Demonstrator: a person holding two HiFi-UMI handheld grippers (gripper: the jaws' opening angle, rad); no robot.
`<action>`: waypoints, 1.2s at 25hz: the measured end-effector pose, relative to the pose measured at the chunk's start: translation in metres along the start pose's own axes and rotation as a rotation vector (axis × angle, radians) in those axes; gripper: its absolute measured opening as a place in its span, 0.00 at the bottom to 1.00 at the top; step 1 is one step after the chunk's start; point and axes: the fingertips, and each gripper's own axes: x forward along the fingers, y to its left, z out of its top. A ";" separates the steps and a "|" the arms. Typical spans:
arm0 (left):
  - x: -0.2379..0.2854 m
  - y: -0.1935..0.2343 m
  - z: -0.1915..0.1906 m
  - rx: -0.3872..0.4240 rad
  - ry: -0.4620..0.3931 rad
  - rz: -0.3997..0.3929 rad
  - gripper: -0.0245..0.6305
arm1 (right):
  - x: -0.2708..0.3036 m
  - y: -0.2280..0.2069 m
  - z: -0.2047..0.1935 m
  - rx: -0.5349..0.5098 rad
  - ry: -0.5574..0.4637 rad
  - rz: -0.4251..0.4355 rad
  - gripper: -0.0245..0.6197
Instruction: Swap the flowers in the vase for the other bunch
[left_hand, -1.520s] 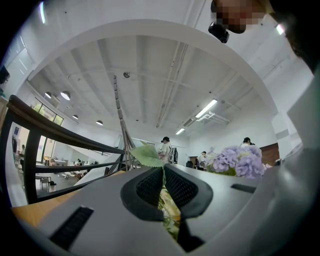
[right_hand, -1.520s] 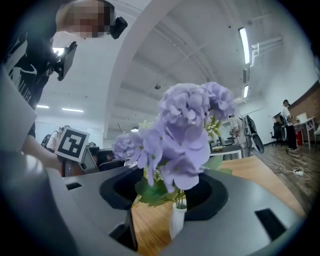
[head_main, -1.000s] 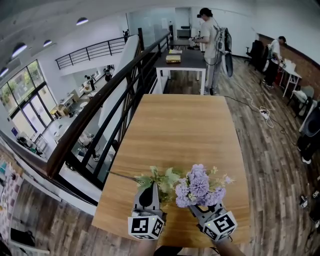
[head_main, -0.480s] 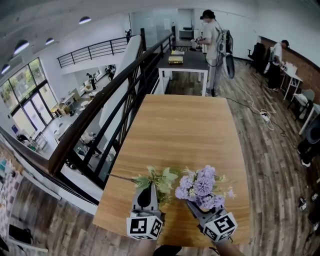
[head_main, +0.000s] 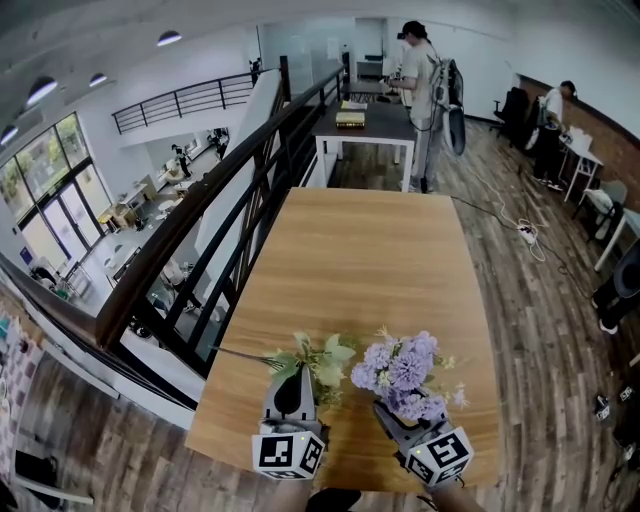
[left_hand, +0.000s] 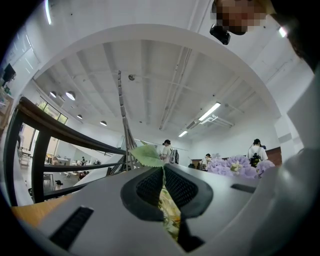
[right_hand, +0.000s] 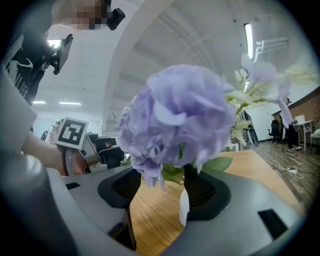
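Left gripper view: we find the left gripper (left_hand: 163, 186) with its jaws pressed together on the green-and-white flower bunch (left_hand: 169, 212); a leaf shows above the pads. Right gripper view: the right gripper (right_hand: 162, 189) has just been opening. Its jaws stand wide apart, and the purple hydrangea bunch (right_hand: 180, 120) is between them, not clamped. Head view: both bunches are over the near end of the wooden table (head_main: 360, 260).

Wide open tabletop (head_main: 370, 250) ahead, clear wood running all the way to the far edge. Down at the near edge the purple bunch (head_main: 402, 372) and the green sprig (head_main: 320, 360) crowd in just beside each other. The dark railing (head_main: 210, 200) hems in the left side.
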 end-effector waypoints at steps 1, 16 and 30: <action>-0.001 0.001 0.000 -0.002 0.000 -0.001 0.06 | 0.000 0.001 0.000 0.001 -0.001 -0.002 0.42; -0.014 0.005 -0.003 -0.004 0.007 -0.009 0.06 | -0.012 0.010 -0.011 0.053 0.015 -0.028 0.42; -0.042 0.003 0.007 0.014 0.003 0.005 0.06 | -0.029 0.028 -0.020 0.104 0.032 0.004 0.40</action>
